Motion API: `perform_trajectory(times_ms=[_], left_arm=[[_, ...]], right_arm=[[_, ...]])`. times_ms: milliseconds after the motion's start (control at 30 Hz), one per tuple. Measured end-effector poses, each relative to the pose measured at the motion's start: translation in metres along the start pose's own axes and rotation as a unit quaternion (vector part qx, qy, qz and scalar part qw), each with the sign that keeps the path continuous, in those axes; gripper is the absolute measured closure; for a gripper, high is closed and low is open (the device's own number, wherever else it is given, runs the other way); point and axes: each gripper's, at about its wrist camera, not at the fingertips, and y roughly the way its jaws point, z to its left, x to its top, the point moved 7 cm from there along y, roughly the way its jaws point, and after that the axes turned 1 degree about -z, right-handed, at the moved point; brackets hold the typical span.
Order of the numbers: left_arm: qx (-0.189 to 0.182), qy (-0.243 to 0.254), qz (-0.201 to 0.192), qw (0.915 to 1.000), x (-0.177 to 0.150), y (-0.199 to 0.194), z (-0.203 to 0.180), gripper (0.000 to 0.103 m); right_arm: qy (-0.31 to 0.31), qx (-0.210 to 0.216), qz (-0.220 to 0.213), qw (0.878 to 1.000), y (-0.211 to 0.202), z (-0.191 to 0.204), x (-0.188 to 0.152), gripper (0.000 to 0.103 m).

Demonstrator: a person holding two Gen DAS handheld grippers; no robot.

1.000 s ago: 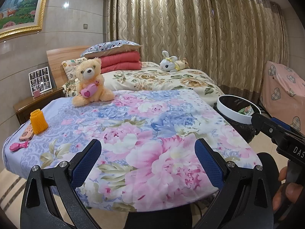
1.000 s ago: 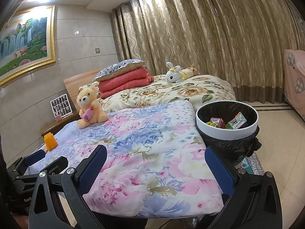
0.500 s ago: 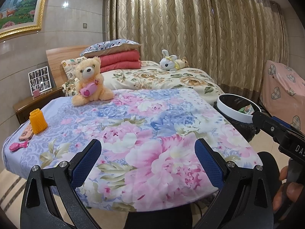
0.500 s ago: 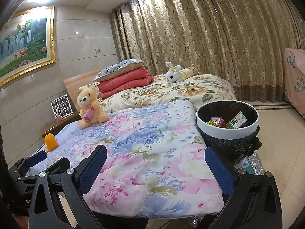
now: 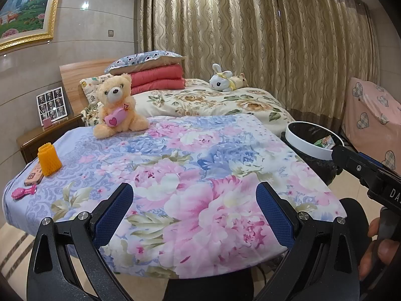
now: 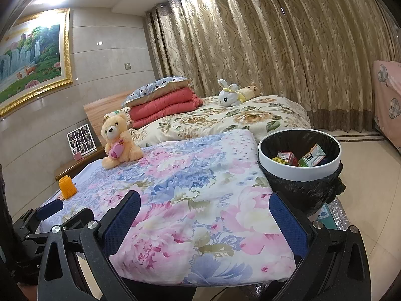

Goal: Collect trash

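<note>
Bedroom setting: gold curtains fill the top and right of both views, a bed with floral covers lies at mid-frame, and a table (image 5: 175,175) under a pink-and-blue flowered cloth takes up the centre.

Your left claw (image 5: 194,215) sits at the bottom of the left wrist view with its blue pads spread wide and nothing between them. Your right claw (image 6: 204,222) is the same in its own view — released, empty, hanging over the near edge of the cloth.

The trash bin (image 6: 299,160), white-rimmed with a black liner, stands on the floor just beside the table at the right of the frame. Several small cartons (image 6: 312,156) already lie inside it, so I judge that part of the collecting is done.

Most of the cloth looks bare. What remains sits at the left of the frame: an orange foam net sleeve (image 5: 48,159) standing upright, a pink phone-like slab (image 5: 33,175) touching its base, and a small pink comb-like item (image 5: 22,192) near the table's edge. A teddy bear (image 5: 116,106) sits at the upper left of the cloth.

Of these, the foam sleeve is the likeliest trash still to collect — the bear clearly belongs, and I cannot tell about the other two. The sleeve is well apart from the bin, across the whole table.
</note>
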Motion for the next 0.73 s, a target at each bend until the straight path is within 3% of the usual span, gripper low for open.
perform_trajectory(times_ms=[733], left_arm=[[-0.002, -0.001, 0.020, 0.9998, -0.006, 0.014, 0.006, 0.002]], right_arm=[[0.018, 0.001, 0.017, 1.000, 0.006, 0.004, -0.007, 0.000]])
